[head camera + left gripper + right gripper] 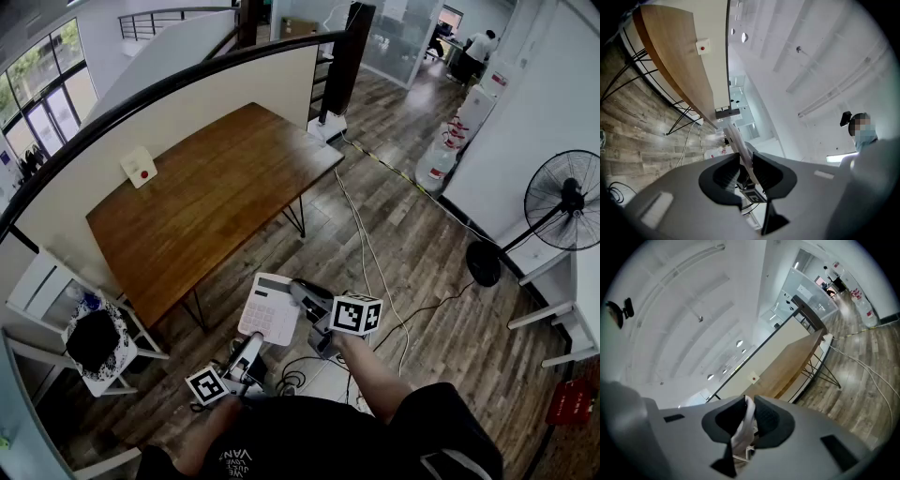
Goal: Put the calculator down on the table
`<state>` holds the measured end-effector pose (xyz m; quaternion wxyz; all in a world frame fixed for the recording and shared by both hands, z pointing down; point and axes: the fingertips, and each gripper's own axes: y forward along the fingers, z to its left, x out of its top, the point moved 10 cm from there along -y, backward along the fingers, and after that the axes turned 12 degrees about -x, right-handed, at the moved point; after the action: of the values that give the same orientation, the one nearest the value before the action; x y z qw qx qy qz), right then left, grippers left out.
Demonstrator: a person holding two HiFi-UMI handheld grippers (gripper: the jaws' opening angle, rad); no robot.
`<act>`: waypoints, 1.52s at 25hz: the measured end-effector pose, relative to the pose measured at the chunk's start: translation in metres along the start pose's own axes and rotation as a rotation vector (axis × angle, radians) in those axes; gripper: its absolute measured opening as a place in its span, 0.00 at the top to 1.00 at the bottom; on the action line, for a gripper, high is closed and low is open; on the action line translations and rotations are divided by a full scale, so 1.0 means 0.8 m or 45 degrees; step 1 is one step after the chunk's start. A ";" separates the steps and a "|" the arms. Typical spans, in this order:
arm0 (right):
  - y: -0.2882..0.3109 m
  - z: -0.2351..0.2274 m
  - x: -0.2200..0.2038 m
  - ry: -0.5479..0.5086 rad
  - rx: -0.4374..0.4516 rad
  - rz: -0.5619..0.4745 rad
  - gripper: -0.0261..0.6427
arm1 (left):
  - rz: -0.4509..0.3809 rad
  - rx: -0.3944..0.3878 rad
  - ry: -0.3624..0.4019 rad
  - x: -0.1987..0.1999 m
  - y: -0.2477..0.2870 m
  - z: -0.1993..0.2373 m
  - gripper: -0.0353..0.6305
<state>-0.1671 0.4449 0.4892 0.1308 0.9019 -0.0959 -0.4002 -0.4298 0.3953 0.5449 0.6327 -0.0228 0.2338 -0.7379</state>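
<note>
A white calculator [270,307] hangs in the air above the wood floor, just off the near edge of the brown wooden table [206,202]. My left gripper [251,345] is shut on its near edge from below. At its right side my right gripper [302,295] is shut on it too. In the left gripper view the calculator [738,146] shows edge-on, pinched between the two dark pads of the left gripper [745,169]. The right gripper view shows the calculator's white edge [749,414] clamped in the right gripper [749,423], with the table [797,364] beyond.
A small white box with a red dot [139,167] lies at the table's far left. A white chair with a dark bundle [89,339] stands to the left. Cables [367,253] run over the floor; a standing fan [561,202] and water bottles [435,165] are at the right.
</note>
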 end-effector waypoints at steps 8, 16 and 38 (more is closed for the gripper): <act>0.007 -0.002 0.001 0.005 0.019 0.011 0.87 | 0.002 0.014 0.007 0.001 0.001 0.001 0.84; 0.081 -0.024 0.045 -0.013 -0.014 0.039 0.87 | 0.043 0.028 -0.032 0.066 0.043 0.048 0.84; 0.278 -0.086 0.197 0.045 -0.136 -0.053 0.87 | 0.178 0.010 -0.090 0.282 0.201 0.171 0.84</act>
<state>-0.0261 0.2016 0.4932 0.1720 0.9025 -0.0535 -0.3912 -0.2812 0.1244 0.5474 0.6905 -0.0300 0.2093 -0.6917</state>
